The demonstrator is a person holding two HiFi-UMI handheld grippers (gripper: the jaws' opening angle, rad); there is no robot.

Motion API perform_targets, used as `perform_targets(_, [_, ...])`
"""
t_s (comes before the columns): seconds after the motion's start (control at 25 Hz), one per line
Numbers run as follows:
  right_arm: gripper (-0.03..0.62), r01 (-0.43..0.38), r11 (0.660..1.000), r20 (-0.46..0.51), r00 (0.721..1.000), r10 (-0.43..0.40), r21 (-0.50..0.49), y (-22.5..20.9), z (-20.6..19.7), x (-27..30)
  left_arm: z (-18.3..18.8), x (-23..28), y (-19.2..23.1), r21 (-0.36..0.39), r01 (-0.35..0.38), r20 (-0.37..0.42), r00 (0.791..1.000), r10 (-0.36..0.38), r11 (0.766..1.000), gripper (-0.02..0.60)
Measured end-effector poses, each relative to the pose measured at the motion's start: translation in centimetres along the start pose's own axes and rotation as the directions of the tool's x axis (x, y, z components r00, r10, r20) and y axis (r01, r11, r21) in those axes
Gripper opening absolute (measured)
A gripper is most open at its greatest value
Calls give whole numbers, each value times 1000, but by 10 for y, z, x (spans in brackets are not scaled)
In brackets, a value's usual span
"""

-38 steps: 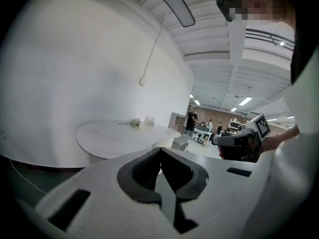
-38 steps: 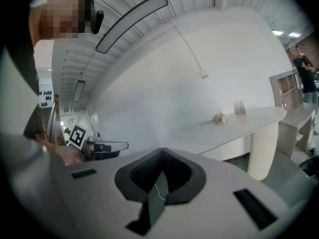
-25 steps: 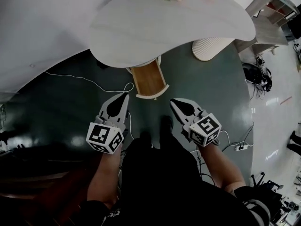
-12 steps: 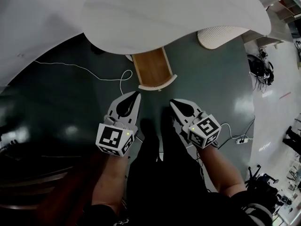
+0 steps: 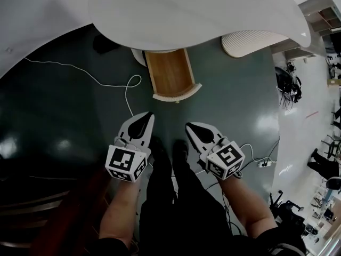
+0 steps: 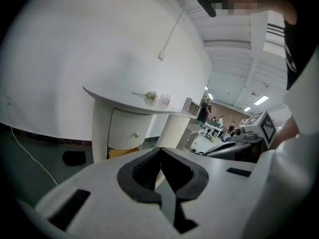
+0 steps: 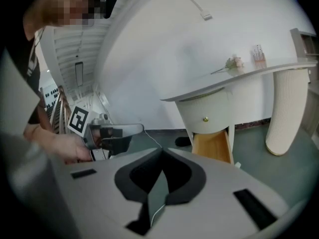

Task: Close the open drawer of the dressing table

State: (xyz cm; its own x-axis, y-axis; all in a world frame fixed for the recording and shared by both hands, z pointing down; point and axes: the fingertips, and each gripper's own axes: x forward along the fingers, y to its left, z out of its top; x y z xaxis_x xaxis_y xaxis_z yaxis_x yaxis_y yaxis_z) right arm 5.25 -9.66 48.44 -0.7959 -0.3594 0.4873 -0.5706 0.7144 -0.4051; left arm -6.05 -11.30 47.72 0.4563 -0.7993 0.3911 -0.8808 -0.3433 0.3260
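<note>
Since the earlier frame, the desk top (image 5: 197, 9) fills more of the head view. The open drawer (image 5: 170, 76) shows larger and higher in it. Both tongs sit low, just ahead of the person's legs (image 5: 170, 196).

Drawer: it is the lower one of the dressing table, pulled well out from under the desk top, with its wooden bottom bare. Its long axis runs from the desk toward the person. The white front panel (image 5: 178, 94) is the near end and faces the tongs. Closing should need a push along that axis, away from the person.

Left tongs (image 5: 146, 115): pressed together, nothing between them. They sit short of the panel, just off its left end, not touching.

Right tongs (image 5: 188, 126): pressed together, empty. They sit short of the panel, within its width, not touching.

I judge both about equally near, with the right tongs better lined up on the panel's middle.

Around:
- A closed upper drawer with a small brass knob (image 7: 205, 118) sits directly above the open one.
- A ribbed white pedestal (image 5: 256, 40) stands to the right.
- A flower sprig (image 7: 232, 63) lies on the desk.
- A dark object (image 5: 104, 42) lies on the floor (image 5: 229, 105) at the desk's left edge.
- A white cable (image 5: 80, 72) loops across the floor on the left, its loop beside the drawer and running down toward the left tongs.

Nothing lies between the tongs and the panel. The cable is the only thing near the left approach, and I judge the risk low.
</note>
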Motion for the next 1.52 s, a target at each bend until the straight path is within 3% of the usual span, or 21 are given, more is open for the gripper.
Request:
perform_targets(0.56, [6, -53, 986, -84, 996, 39, -161, -75, -98, 89, -112, 94, 38, -10, -34, -22, 999, 34, 999, 9])
perform_targets(0.68, [8, -30, 985, -113, 994, 11, -168, -95, -135, 98, -136, 105, 40, 1, -38, -24, 999, 38, 999, 9])
perform_targets(0.96, [87, 30, 985, -181, 982, -61, -171, -153, -206, 119, -190, 125, 51, -15, -93, -27, 995, 93, 996, 9])
perform_targets(1.12, [103, 70, 986, -174, 980, -96, -154, -175, -223, 139, -205, 141, 59, -9, -105, 1, 994, 105, 994, 9])
perform_targets(1.36, [103, 99, 982, -157, 980, -124, -160, -180, -216, 162, -216, 146, 67, -26, -102, -28, 995, 101, 994, 9])
perform_targets(1.48, [86, 128, 983, -151, 977, -147, -128, -187, -209, 168, -222, 151, 77, -35, -106, -50, 993, 104, 994, 9])
perform_targets(1.52, [54, 140, 983, -152, 976, -158, -121, -190, -207, 169, -223, 152, 80, -37, -104, -52, 993, 102, 994, 10])
